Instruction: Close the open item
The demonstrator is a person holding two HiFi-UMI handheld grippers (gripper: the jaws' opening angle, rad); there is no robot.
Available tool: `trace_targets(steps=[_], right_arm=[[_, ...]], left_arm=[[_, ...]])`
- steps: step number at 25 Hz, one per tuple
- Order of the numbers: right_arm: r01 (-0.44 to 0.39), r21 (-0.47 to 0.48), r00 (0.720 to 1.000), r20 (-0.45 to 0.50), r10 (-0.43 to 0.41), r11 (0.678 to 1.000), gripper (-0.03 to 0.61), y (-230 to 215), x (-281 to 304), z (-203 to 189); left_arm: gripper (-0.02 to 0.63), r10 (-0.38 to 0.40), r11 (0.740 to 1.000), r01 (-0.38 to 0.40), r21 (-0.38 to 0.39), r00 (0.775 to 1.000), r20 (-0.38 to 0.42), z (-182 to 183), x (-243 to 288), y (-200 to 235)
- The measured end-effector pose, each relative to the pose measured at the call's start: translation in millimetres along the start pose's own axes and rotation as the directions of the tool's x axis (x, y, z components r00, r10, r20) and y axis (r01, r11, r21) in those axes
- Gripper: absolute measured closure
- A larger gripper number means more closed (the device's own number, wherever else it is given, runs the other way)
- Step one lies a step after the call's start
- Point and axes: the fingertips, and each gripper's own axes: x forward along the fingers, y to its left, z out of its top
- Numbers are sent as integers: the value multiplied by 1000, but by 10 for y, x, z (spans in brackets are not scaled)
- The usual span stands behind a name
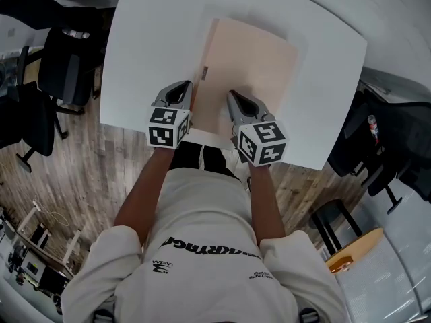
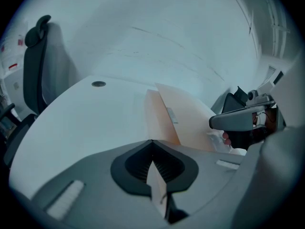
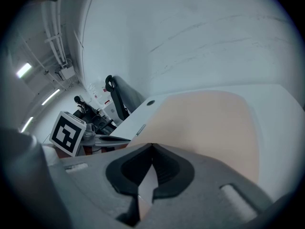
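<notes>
Left hand-held gripper (image 2: 152,149): clamped shut on a thin sheet edge, apparently the folder's cover.
Right hand-held gripper (image 3: 151,151): pinching the same near edge, just beside the left one.
Folder (image 1: 252,73): peach, lying on the white desk (image 1: 148,59) in front of me.
Risk: I judge uneven pulls could buckle or slip the cover.
Second risk: the whole folder may slide on the smooth desk.

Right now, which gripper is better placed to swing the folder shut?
Probably left. The left gripper is shut on the folder's left edge, where the cover stands tilted up, so it could carry that over. The right gripper pinches the flat part's near edge, better for steadying.
</notes>
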Motion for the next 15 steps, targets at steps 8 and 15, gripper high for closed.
trace_targets(steps=[8,15], right_arm=[[-9,7,1000,-12,9,1000,577,-22,31,-17],[-21,5,1000,-19,21,1000,577,-11,80,-3]], left_arm=[[607,-1,1000,1,-16,1000,-4,4,24,-11],[607,-2,1000,2,-22,1000,-5,5,31,-12]])
